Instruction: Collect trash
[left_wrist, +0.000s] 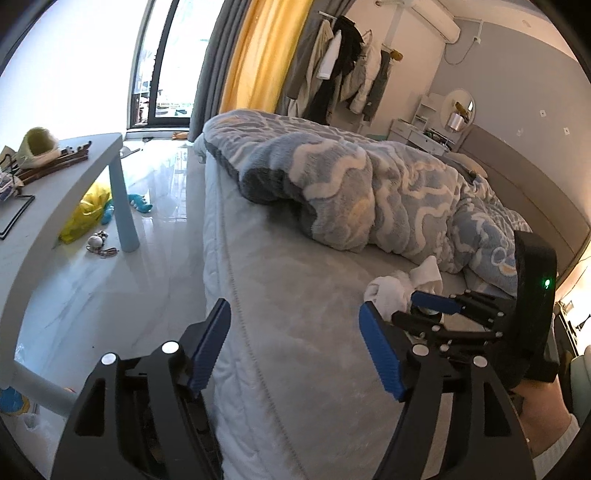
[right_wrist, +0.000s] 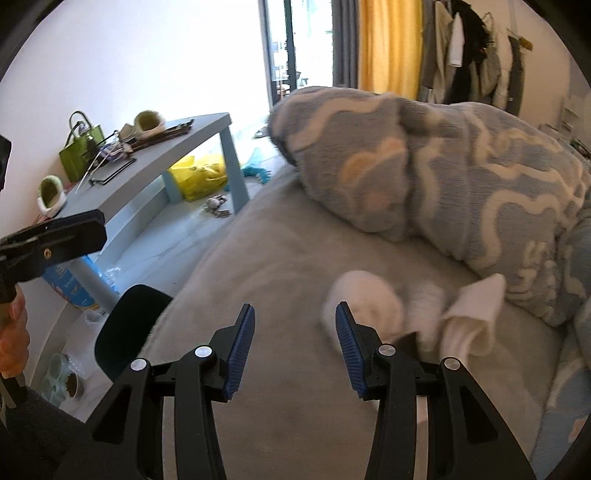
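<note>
Left wrist view, gripper: The left gripper (left_wrist: 295, 343) hangs over the edge of the grey bed (left_wrist: 280, 280), its blue-padded fingers (left_wrist: 208, 343) spread wide with nothing between them.

Left wrist view, other tool: The right gripper (left_wrist: 399, 312) reaches in from the right, low over the mattress, just beside a pile of crumpled white pieces (left_wrist: 402, 286); from this angle it cannot be told whether its pads touch the pile.

Left wrist view, trash: The white pieces lie on the bed at the foot of the rumpled blue blanket (left_wrist: 369, 192). Whether they are tissue or socks is unclear.

Left wrist view, floor: A yellow plastic bag (left_wrist: 86, 214) and small bits of clutter sit under the pale blue table (left_wrist: 74, 192), well apart from both tools.

Right wrist view, gripper: The right gripper (right_wrist: 295, 347) stands partly open and empty above the bedsheet, with the blurred white pieces (right_wrist: 406, 314) just to the right of its right finger, outside the gap.

Right wrist view, surroundings: The table (right_wrist: 155, 162) carries a green bag (right_wrist: 79, 155) and loose items; the yellow bag (right_wrist: 197, 175) lies beneath it.

Progress: Early, by the look of it. Nothing is held, no bin is in view, and the white pile appears to be the next pickup, with the floor clutter seemingly left to clear.
</note>
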